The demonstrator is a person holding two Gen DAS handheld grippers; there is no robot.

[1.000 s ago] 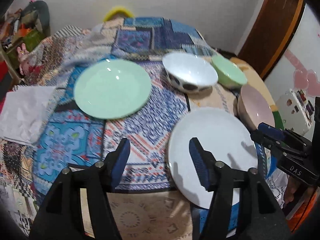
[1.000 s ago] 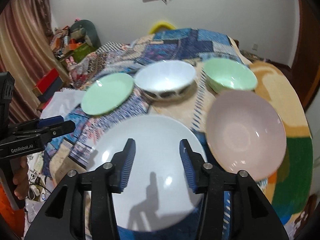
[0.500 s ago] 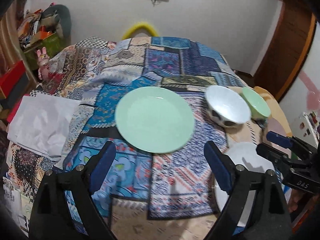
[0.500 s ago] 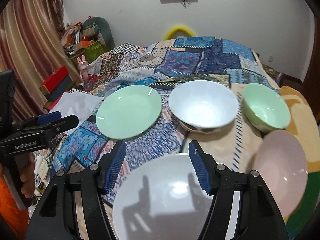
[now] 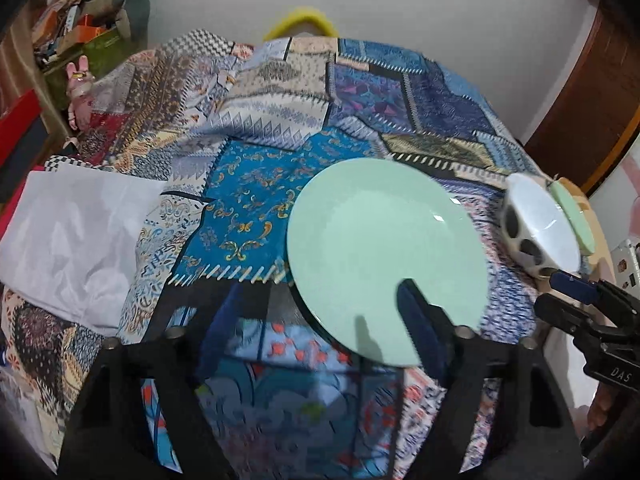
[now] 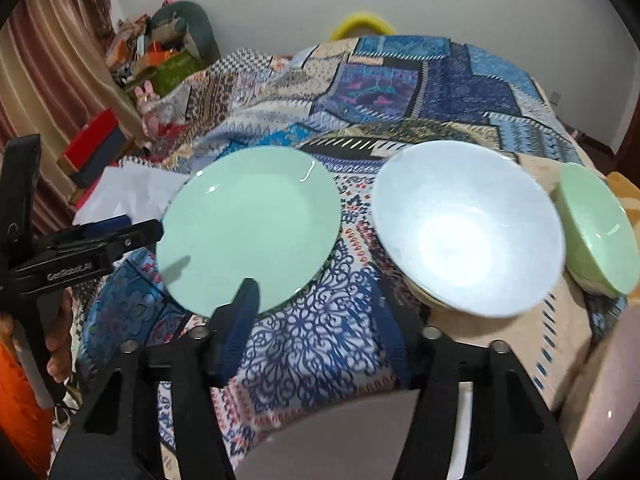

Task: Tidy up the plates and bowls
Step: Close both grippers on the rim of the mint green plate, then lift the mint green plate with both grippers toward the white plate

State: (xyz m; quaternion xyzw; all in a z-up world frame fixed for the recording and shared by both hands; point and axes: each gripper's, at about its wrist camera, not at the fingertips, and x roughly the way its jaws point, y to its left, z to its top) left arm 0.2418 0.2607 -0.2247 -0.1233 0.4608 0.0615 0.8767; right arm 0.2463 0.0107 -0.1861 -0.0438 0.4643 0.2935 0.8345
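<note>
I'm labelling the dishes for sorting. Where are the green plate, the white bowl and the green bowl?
green plate [image 6: 250,228]: right wrist view, centre of its face.
white bowl [image 6: 464,232]: right wrist view, inside bottom.
green bowl [image 6: 596,232]: right wrist view, inner wall.

1. A patchwork quilt [image 5: 280,128] in blues and creams covers the bed.
2. A crumpled white sheet [image 5: 72,236] lies on its left edge.
3. A curved yellow object [image 6: 362,22] shows beyond the far end.

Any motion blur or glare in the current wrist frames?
Left wrist: left gripper fingers smeared, its left finger ghosted; green plate mostly sharp with a small glint. Right wrist: right gripper fingers blurred; broad glare inside white bowl.
</note>
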